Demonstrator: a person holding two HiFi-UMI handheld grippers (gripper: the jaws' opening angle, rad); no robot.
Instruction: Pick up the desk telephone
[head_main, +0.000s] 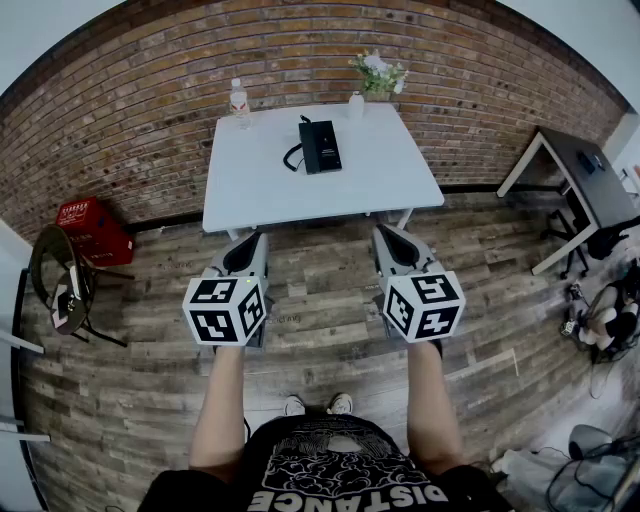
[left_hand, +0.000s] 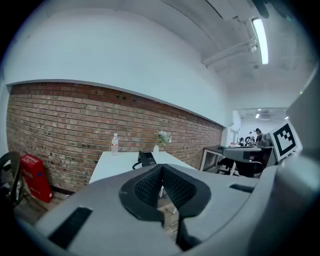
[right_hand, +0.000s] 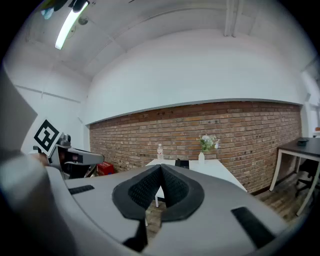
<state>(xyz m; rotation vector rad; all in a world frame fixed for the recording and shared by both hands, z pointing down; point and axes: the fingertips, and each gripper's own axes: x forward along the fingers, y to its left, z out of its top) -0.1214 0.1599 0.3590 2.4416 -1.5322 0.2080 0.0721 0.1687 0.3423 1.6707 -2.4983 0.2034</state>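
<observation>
The black desk telephone (head_main: 319, 146) lies on a white table (head_main: 250, 190) against the brick wall, its curly cord at its left side. I stand well back from the table on the wooden floor. My left gripper (head_main: 248, 243) and right gripper (head_main: 392, 240) are held side by side in front of the table's near edge, both shut with nothing between the jaws. In the left gripper view the telephone (left_hand: 146, 159) shows small, just above the shut left gripper (left_hand: 162, 167). In the right gripper view the telephone (right_hand: 181, 163) is far beyond the shut right gripper (right_hand: 161, 168).
A water bottle (head_main: 239, 100) and a white vase of flowers (head_main: 375, 78) stand at the table's far edge. A red crate (head_main: 92, 228) and a round chair (head_main: 62, 280) are at the left. A dark desk (head_main: 585, 170) with office chairs stands at the right.
</observation>
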